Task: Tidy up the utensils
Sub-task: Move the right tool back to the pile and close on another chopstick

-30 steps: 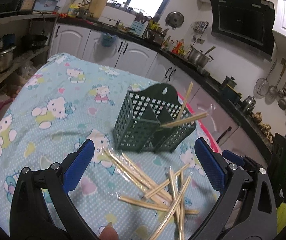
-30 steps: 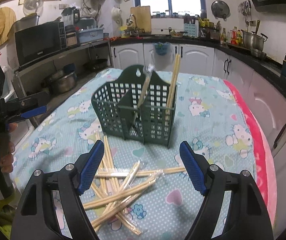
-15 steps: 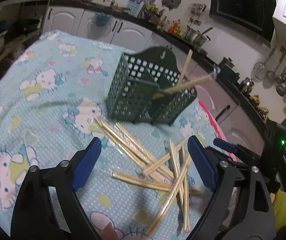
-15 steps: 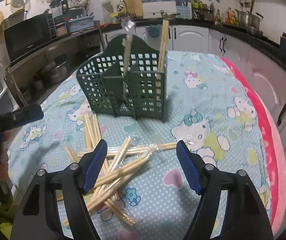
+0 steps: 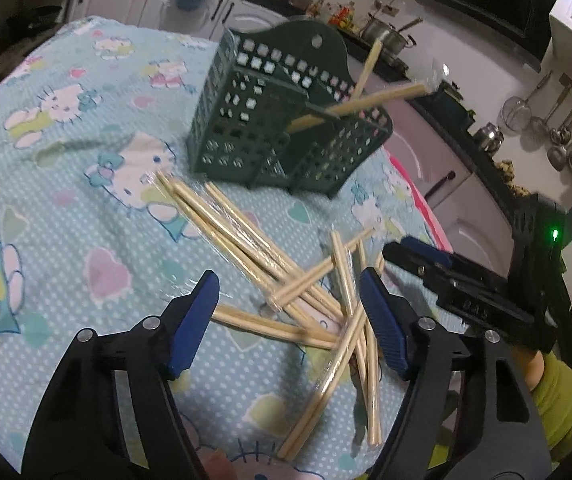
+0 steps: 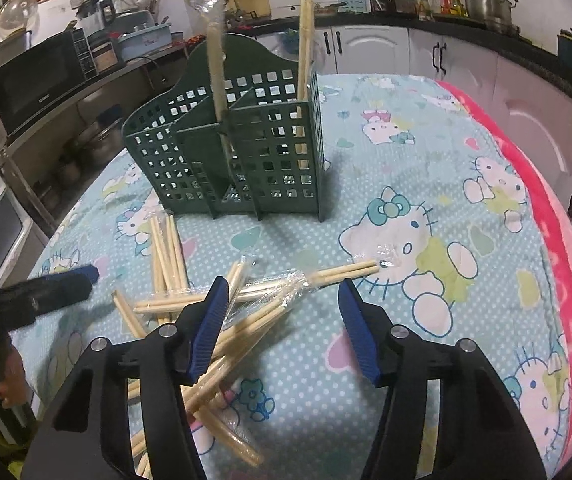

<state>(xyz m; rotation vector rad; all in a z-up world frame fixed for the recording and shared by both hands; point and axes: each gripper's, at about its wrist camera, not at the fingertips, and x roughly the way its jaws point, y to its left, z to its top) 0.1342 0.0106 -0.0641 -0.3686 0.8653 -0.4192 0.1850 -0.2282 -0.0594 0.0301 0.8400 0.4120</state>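
one dark green utensil holder [image 6: 225, 148] stands upright on the table [image 6: 466, 184], which is covered by a pale blue cat-print cloth; it sits toward the far middle of the table, well in from the pink edge. two wrapped chopstick pairs stand in the holder [image 6: 305, 60]: one near its right wall, the other [image 6: 214, 76] leaning at the middle divider with its clear wrapper tip poking above. in the left wrist view the same holder [image 5: 286, 120] shows both pairs leaning out over its rim.

the loose chopsticks [image 6: 245, 304] lie in a crossed heap on the table's near side, in front of the holder. about eight to ten wrapped pairs, though the overlap makes an exact count impossible. one bundle [image 5: 225, 224] lies parallel and points at the holder's base; the others fan out and cross.

two grippers are in view. the left gripper [image 5: 290, 316] hangs over the heap with its jaws apart and closing, several sticks lying between them but not pinched. the right gripper [image 6: 283, 320] is the same: jaws apart and closing, straddling the crossed sticks without pressing on any.

compared with a second ago, both grippers have dropped closer to the heap and tipped further down, and both pairs of jaws are narrower. the holder and the sticks have not shifted.
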